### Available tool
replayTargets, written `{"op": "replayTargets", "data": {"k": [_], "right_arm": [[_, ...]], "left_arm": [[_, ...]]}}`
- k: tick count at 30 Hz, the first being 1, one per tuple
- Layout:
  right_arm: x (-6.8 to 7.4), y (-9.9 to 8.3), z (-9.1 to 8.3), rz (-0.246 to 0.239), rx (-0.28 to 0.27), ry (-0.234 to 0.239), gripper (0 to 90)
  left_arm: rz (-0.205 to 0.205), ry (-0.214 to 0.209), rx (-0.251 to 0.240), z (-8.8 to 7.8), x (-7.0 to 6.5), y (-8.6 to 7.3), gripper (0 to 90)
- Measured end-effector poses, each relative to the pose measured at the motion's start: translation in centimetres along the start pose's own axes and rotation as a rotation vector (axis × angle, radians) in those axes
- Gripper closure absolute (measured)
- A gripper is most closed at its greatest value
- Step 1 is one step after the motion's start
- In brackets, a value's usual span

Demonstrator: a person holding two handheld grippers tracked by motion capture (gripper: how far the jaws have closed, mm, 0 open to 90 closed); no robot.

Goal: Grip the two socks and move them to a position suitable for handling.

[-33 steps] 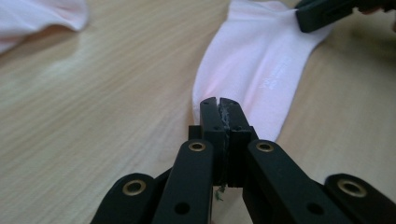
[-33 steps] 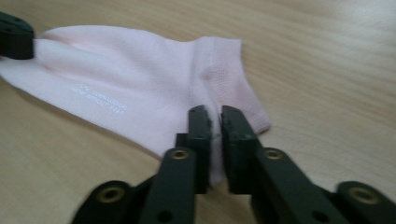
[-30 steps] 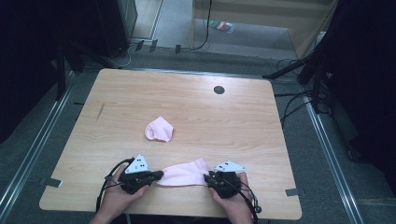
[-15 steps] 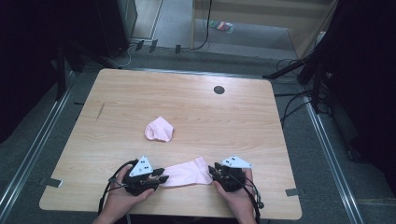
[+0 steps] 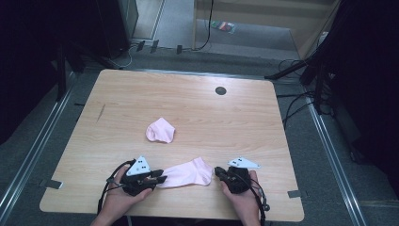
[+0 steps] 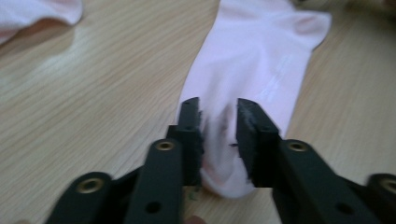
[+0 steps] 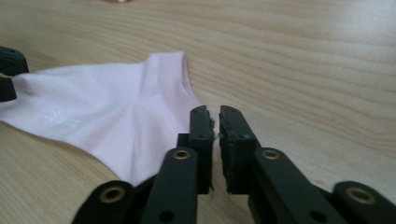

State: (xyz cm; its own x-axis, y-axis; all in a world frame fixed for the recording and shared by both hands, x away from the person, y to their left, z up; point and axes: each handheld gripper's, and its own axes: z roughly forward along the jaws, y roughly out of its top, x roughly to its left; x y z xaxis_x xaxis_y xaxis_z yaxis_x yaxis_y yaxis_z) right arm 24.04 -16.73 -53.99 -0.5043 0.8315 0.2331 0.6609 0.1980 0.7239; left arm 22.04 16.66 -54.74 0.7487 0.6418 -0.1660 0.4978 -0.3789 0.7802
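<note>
Two pink socks are noted on the wooden table [image 5: 244,117]; going left to right: the left gripper [image 5: 157,177] is seen at the near edge, its jaws pinched on one end of the flat sock [image 5: 186,172], with fabric bunched between the pads in the left gripper view; this sock is laid out lengthwise between the two tools; the right gripper [image 5: 218,170] is held just beside the sock's other end, jaws nearly together with only a thin gap and nothing caught between them, the cloth lying just beside its left jaw; the crumpled sock [image 5: 160,130] is left farther back, apart from both. Risk judged: if the left end is pulled, the free right end may drag and fold over; a closure by the right jaws here could miss the cloth.
</note>
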Motion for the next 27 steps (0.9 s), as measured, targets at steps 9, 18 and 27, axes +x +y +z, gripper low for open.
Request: {"op": "replayTargets", "data": {"k": [9,18,27], "right_arm": [[-1.1,0.4,-1.1,-0.004,-0.122,-0.051,38.4],[-3.0,1.2,-1.6,0.075,-0.135,-0.09,31.2],[-3.0,1.2,-1.3,0.081,-0.124,-0.082,31.8]], "left_arm": [[-0.106,0.069,-0.185,-2.2,1.9,0.6,42.7],[-0.225,0.24,-0.225,-2.1,5.6,1.9,44.5],[-0.276,0.411,-0.16,1.6,8.8,4.4,39.0]]}}
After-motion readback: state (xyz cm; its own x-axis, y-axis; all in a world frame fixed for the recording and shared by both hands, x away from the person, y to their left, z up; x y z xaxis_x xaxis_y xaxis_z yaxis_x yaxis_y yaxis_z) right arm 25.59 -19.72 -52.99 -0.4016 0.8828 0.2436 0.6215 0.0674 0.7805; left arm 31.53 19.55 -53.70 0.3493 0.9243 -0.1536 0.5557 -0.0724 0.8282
